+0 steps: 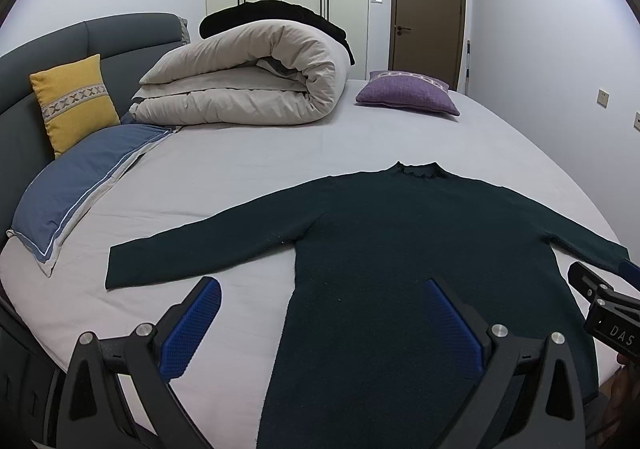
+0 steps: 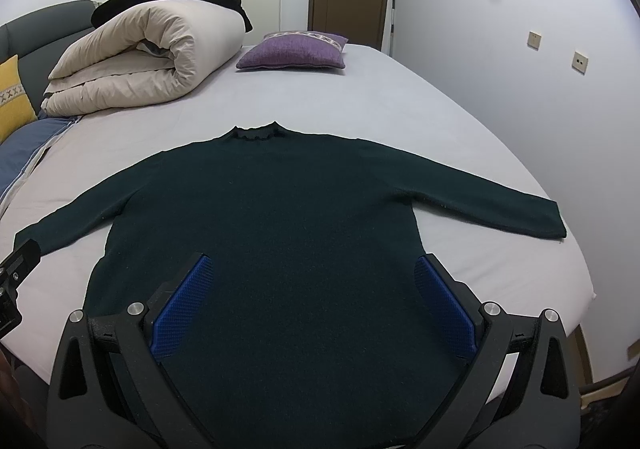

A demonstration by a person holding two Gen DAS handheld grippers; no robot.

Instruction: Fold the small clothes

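A dark green long-sleeved sweater lies flat on the bed, collar away from me, both sleeves spread out. It also shows in the right wrist view. My left gripper is open and empty, hovering over the sweater's lower left edge. My right gripper is open and empty above the lower body of the sweater. The right gripper's body shows at the right edge of the left wrist view. The left gripper's body shows at the left edge of the right wrist view.
The bed has a light grey sheet. A rolled beige duvet lies at the far left, with a black garment on top. A purple cushion, a yellow cushion and a blue pillow lie around. The bed's right edge is near the wall.
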